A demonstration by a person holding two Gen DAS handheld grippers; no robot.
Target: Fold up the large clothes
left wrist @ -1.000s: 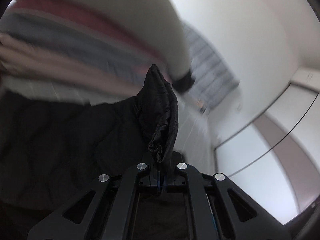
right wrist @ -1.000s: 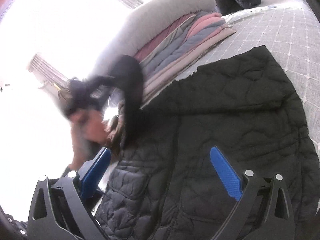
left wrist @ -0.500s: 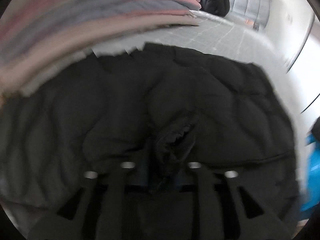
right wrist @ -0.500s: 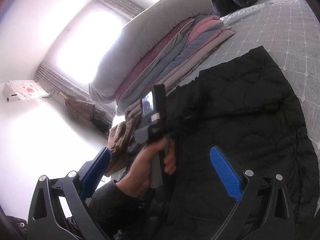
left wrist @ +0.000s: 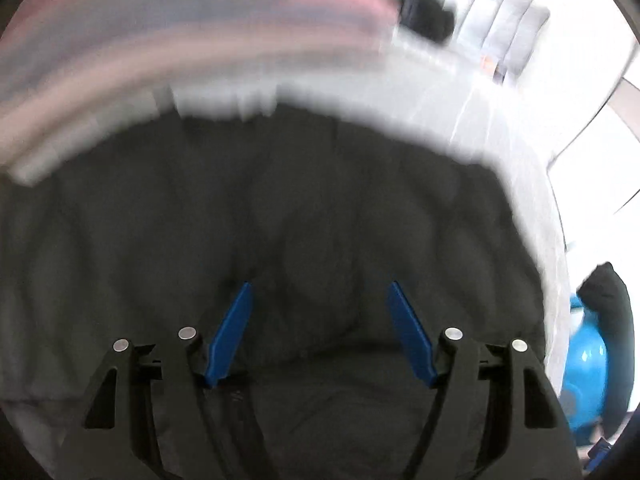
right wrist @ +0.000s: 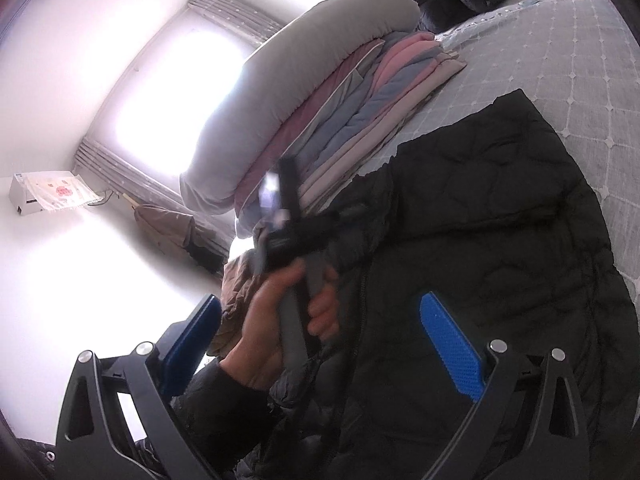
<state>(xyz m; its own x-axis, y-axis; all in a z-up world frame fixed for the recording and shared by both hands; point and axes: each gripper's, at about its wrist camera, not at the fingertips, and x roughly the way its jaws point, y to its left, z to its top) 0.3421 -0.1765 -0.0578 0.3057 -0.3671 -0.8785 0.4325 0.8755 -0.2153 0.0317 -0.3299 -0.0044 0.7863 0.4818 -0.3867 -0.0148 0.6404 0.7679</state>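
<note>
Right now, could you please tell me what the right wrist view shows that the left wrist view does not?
Only the right wrist view shows the bright window, the grey pillow on top of the stack and the hand holding the left tool. Only the left wrist view shows a blue object beside the bed. Both show the black quilted jacket spread on the grey bedspread and the stack of folded blankets.

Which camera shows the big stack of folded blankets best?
The right wrist view. There the stack of folded blankets is sharp, with pink, blue and beige layers under a grey pillow, beside the black puffer jacket. In the left wrist view the stack is only a blurred pink-and-grey streak along the top.
</note>
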